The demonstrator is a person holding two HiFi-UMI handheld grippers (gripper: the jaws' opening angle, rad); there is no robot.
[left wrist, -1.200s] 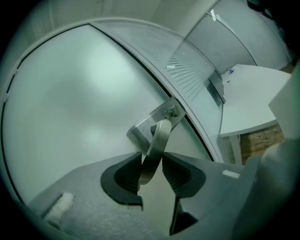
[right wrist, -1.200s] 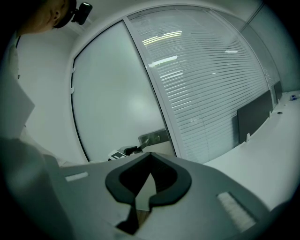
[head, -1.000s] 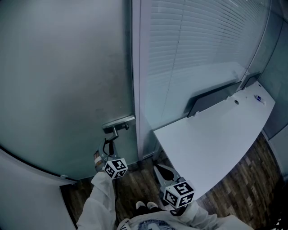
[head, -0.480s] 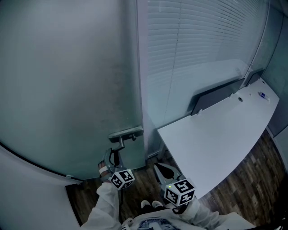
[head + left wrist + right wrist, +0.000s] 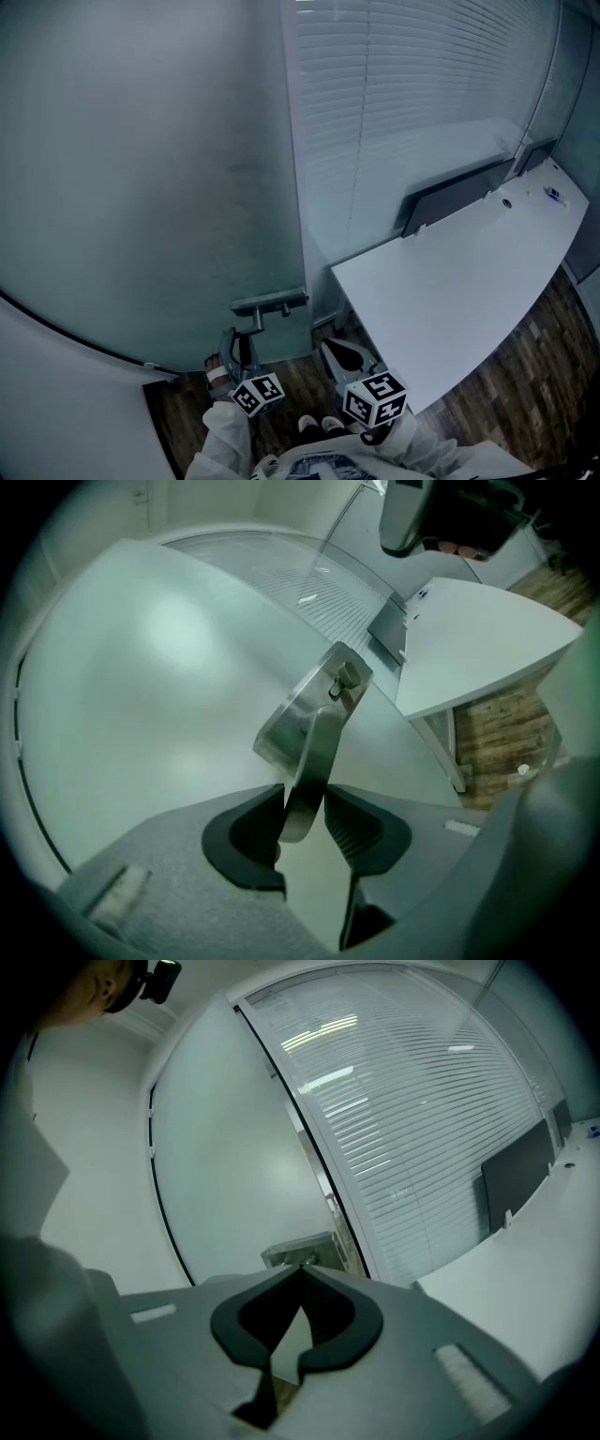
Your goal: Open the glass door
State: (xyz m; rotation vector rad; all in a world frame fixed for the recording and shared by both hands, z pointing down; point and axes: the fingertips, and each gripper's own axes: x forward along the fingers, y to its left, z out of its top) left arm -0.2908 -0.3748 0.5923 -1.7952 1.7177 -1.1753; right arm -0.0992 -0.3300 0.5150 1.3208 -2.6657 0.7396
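Note:
The frosted glass door [image 5: 141, 187] carries a metal handle [image 5: 253, 323] on a plate at its right edge. My left gripper [image 5: 239, 345] holds the handle's lever [image 5: 314, 761] between its dark pads [image 5: 253, 832]. The jaws are easing open slightly, but the lever is still gripped. In the left gripper view that gripper [image 5: 305, 817] sits at the lever's free end. My right gripper [image 5: 342, 356] hangs beside it, low and to the right. Its jaws [image 5: 302, 1274] are shut on nothing, and it points toward the handle plate [image 5: 300, 1249].
A fixed glass wall with white blinds [image 5: 422, 84] stands right of the door frame [image 5: 295, 187]. A white curved desk [image 5: 450, 281] with a dark panel [image 5: 455, 197] juts in at the right. Wood floor [image 5: 506, 384] and my shoes [image 5: 319, 425] are below.
The handle and the door's edge have shifted right and down in the head view. My left gripper has moved with them, still on the lever. The right gripper has stayed put.

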